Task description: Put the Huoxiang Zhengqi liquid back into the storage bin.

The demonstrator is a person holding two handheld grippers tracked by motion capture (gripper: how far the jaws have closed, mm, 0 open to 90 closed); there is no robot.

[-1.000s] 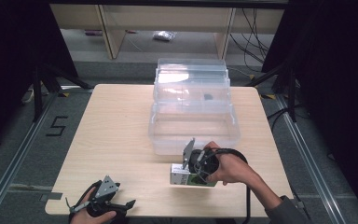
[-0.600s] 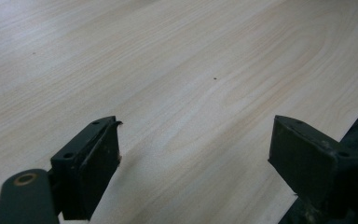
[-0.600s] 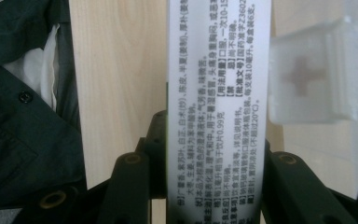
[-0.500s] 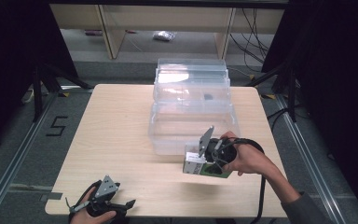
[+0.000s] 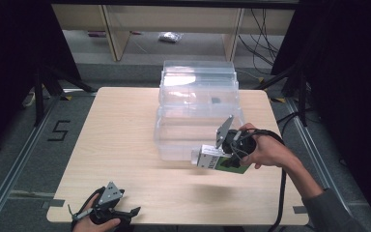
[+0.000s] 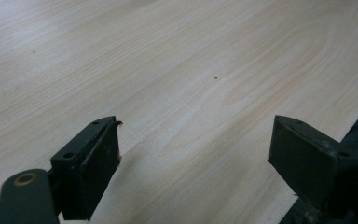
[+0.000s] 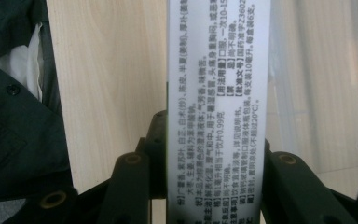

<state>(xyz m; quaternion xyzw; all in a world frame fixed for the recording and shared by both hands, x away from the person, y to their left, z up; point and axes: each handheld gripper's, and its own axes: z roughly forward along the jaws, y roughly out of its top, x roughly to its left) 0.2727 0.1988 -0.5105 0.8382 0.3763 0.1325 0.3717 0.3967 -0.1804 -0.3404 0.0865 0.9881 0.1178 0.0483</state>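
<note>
White box (printed), right tongs clamped

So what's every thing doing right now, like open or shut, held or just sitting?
Right gripper: shut on the box, lifted above the table.
Box: held between the fingers, off the table, beside the clear bin's front wall.
Left gripper: open, holding nothing, low at the table's near edge.
Clear bin: sitting on the table, lid open and tilted back.
Table: light wood, holding the bin.
</note>
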